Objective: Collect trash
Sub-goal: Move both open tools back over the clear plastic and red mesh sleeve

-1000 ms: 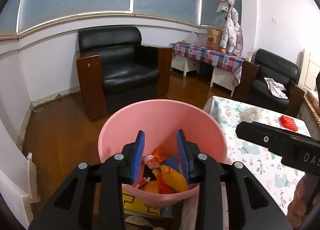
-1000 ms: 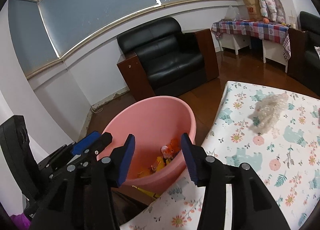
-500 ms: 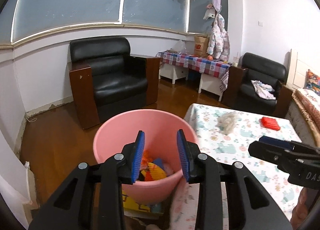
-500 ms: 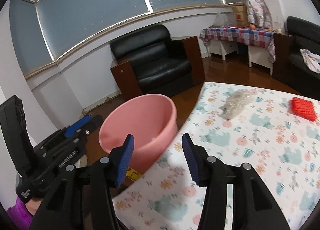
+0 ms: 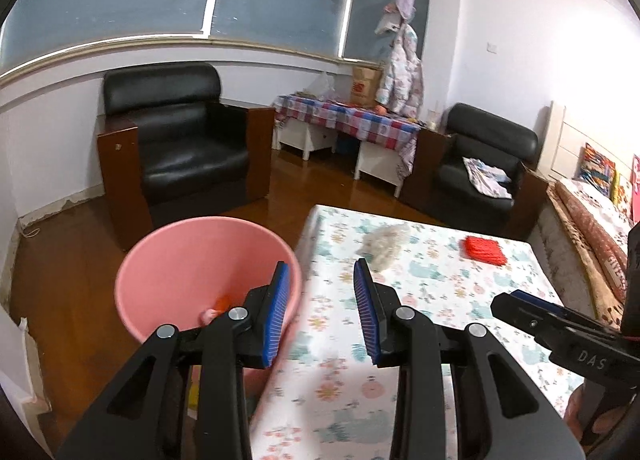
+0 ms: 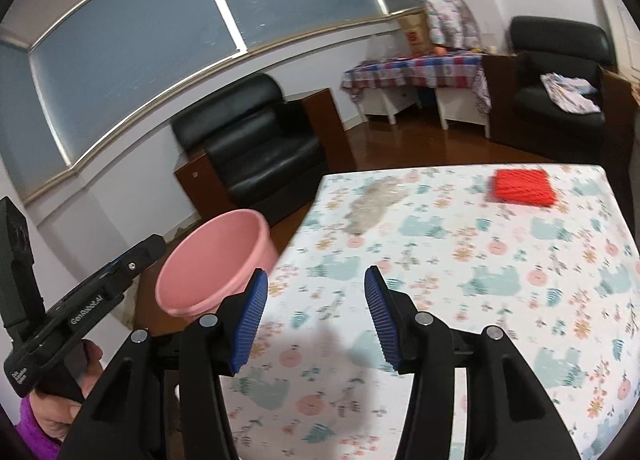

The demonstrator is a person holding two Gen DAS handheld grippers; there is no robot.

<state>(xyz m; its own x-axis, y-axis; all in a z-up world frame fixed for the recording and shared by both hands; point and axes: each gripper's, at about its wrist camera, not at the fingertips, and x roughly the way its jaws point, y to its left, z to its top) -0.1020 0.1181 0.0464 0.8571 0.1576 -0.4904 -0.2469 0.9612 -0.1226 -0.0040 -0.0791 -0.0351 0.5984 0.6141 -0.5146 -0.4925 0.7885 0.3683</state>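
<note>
Left-wrist view. You held the left tool (image 5: 320,300) at the lower centre of the frame, its blue pads parted with nothing between them, straddling the seam where the pink bin (image 5: 208,272) met the counter (image 5: 460,300). The bin stood on the floor at centre left, just beside the counter's edge, probably so that trash could be dropped over the edge without a long carry. A few orange and pink scraps showed in its bottom, partly hidden by the tool. The right tool (image 5: 520,300) entered at lower right; from here you could not tell its opening.

Right-wrist view. The right tool (image 6: 316,300) sat at lower centre over the flowered cloth, its pads set wide and empty, which suggests a reach for the next item. Two pieces lay on the counter in the upper half of the frame, well apart from each other. The crumpled clear wrapper (image 6: 372,200), at upper centre, looked pale, loose and bunched; it would likely crush easily in a pinch. The red packet (image 6: 522,186), at upper right, looked flat, squarish and ribbed; blur hid any finer detail. The left tool (image 6: 132,260) and your hand (image 6: 64,412) appeared at lower left, beside the bin (image 6: 216,260).
</note>
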